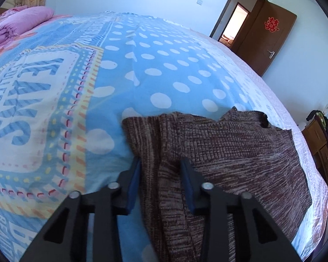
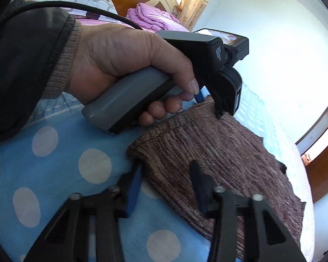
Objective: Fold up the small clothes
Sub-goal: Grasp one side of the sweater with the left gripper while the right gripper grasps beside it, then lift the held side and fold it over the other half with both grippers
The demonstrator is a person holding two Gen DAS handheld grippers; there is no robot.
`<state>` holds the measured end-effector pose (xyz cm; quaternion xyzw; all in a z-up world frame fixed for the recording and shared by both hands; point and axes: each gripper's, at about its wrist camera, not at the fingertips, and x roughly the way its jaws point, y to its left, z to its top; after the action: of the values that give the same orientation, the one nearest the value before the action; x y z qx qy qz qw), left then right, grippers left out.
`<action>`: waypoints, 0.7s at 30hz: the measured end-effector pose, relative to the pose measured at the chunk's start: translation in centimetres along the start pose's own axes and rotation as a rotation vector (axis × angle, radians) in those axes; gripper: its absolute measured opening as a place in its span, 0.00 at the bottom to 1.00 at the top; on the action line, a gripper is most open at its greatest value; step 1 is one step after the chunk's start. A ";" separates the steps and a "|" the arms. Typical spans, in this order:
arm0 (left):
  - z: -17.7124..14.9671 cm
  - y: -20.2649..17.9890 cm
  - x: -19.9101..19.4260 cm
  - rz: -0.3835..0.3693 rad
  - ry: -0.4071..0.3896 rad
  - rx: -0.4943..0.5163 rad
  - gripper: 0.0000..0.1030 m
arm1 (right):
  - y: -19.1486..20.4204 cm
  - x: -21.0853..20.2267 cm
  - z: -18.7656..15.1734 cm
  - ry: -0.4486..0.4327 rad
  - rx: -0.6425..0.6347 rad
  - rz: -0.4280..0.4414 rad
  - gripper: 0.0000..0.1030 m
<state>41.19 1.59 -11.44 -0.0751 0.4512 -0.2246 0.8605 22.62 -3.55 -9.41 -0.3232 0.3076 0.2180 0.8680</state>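
Open polka-dot bedsheet [image 1: 164, 69] beyond the brown knit garment [image 1: 229, 148]; pink quilt [image 1: 17, 24] far off at the headboard.

My left hand-held gripper [image 1: 160, 166] jaws apart, straddling raised fold at brown knit garment's [image 1: 229, 152] left edge; garment flat on bed [image 1: 159, 69].

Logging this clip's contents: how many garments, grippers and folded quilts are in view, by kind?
Brown knit garment: 1
Grippers: 2, left gripper, right gripper, each open at the garment's edge
Folded pink quilt: 1
Total: 4
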 end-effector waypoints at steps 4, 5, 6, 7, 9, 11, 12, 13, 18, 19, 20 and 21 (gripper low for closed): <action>0.1 0.7 -0.2 -0.031 0.007 -0.046 0.14 | -0.5 0.1 -0.3 -0.015 0.013 0.021 0.08; 0.2 0.6 -0.2 -0.029 0.012 -0.050 0.14 | -0.6 0.1 -0.3 -0.018 0.017 0.025 0.08; 0.3 0.6 -0.2 -0.027 0.015 -0.051 0.14 | -0.7 0.0 -0.3 -0.024 0.024 0.030 0.08; 0.3 0.5 -0.2 -0.025 0.018 -0.054 0.13 | -0.9 -0.1 -0.4 -0.029 0.032 0.035 0.08; 0.4 0.4 -0.2 -0.024 0.023 -0.066 0.13 | -1.3 -0.3 -0.4 -0.040 0.050 0.048 0.08; 0.5 0.4 -0.4 -0.028 0.022 -0.083 0.13 | -2.1 -0.3 -0.7 -0.050 0.073 0.066 0.08; 0.6 0.4 -0.5 -0.032 0.023 -0.092 0.12 | -2.7 -0.6 -0.8 -0.060 0.098 0.080 0.08; 0.7 0.4 -0.6 -0.036 0.024 -0.102 0.12 | -3.4 -0.8 -0.9 -0.070 0.125 0.097 0.08; 1.6 -0.2 -2.5 -0.073 -0.005 -0.126 0.12 | -7.5 -2.4 -2.0 -0.129 0.321 0.204 0.04; 1.8 -0.5 -3.0 -0.090 -0.018 -0.136 0.12 | -8.1 -2.7 -2.2 -0.137 0.344 0.212 0.04; 2.1 -0.7 -3.4 -0.104 -0.027 -0.142 0.12 | -8.3 -3.0 -2.4 -0.142 0.358 0.220 0.04; 2.3 -1.0 -3.6 -0.111 -0.033 -0.145 0.12 | -8.9 -3.3 -2.8 -0.149 0.374 0.233 0.04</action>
<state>40.94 2.21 -7.12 -0.1654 0.4473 -0.2373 0.8463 24.30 -12.26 -5.11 -0.1020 0.3130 0.2791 0.9021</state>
